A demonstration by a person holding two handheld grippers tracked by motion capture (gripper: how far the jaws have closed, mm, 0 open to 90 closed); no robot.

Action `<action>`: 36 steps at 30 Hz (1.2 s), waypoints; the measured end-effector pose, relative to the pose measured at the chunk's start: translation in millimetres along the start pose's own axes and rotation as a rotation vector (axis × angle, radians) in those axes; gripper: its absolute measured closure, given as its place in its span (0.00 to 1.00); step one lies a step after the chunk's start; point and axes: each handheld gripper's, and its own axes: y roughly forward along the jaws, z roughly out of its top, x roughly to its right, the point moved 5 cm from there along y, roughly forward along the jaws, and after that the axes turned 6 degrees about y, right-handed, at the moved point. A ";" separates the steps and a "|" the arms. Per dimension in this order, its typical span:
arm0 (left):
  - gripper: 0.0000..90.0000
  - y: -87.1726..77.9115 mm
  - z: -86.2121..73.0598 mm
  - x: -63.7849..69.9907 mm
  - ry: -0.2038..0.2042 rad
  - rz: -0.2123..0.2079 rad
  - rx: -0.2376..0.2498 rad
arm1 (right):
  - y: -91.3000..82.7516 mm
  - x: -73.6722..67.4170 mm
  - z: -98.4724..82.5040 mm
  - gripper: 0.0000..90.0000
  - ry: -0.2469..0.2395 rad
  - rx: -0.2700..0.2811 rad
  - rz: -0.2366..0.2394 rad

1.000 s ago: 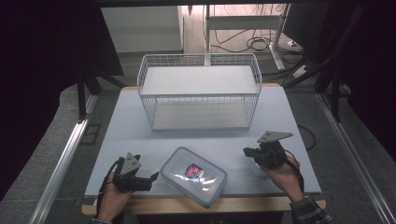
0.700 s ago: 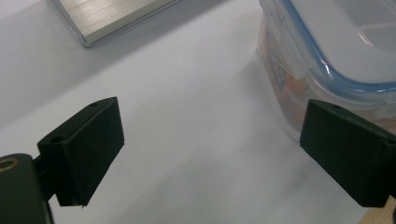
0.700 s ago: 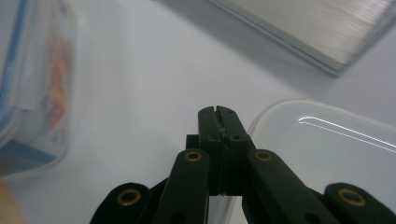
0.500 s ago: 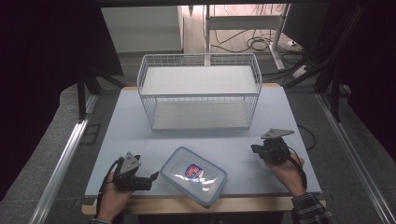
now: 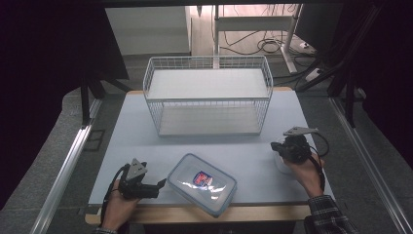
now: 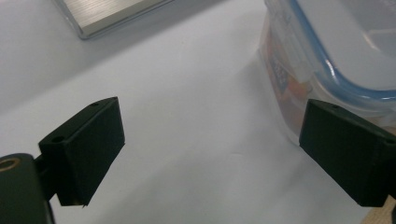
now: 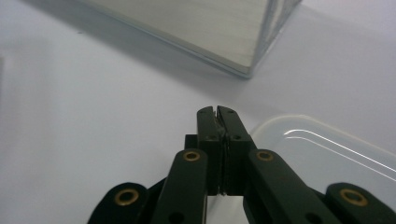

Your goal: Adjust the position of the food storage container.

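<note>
Your left gripper [image 5: 160,185] has its jaws wide apart with nothing between them, one jaw just beside the food box [image 5: 202,184] near the front edge of the surface [image 5: 243,146]. The box looks stiff and probably light, its smooth plastic likely slippery, so take it across the side walls below the lid rim. It is clear-walled, with a blue-sealed lid and a red-and-blue label. Your right gripper [image 5: 278,146] has its jaws pressed together, empty.

No words or numbers can be read. The lunch box [image 5: 202,183] has a small red and blue picture on its lid, too blurry to read.
</note>
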 end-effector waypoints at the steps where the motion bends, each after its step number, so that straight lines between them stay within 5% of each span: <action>1: 0.07 0.2 -0.1 -0.3 -0.005 -0.004 -0.001 | -3.6 -5.1 0.0 0.98 -0.015 0.007 0.021; 5: 0.08 0.8 1.4 -0.4 -0.032 -0.039 -0.004 | -14.4 -31.7 -5.2 0.97 -0.084 0.003 0.089; 8: 0.16 -0.1 1.0 0.1 -0.022 -0.021 -0.037 | -19.5 -47.4 -12.4 0.97 -0.095 -0.008 0.133; 10: 0.29 -0.7 1.1 0.8 -0.024 -0.028 -0.046 | -21.1 -57.7 -17.4 0.96 -0.093 -0.017 0.166; 13: 0.48 -2.5 2.0 5.5 -0.025 -0.101 -0.056 | -23.0 -73.7 -26.9 0.93 -0.101 -0.046 0.214; 19: 0.80 4.5 5.1 9.6 -0.033 -0.142 -0.072 | -29.0 -95.9 -40.7 0.97 -0.121 -0.077 0.285; 25: 0.91 11.4 8.6 16.2 0.000 -0.147 -0.099 | -23.8 -130.9 -60.5 1.00 -0.178 -0.163 0.400; 29: 0.95 11.7 13.3 22.1 -0.008 -0.193 -0.079 | -14.8 -154.2 -67.9 1.00 -0.213 -0.213 0.462; 36: 1.00 14.0 16.8 29.8 0.011 -0.192 -0.091 | -10.3 -147.8 -64.6 1.00 -0.186 -0.206 0.428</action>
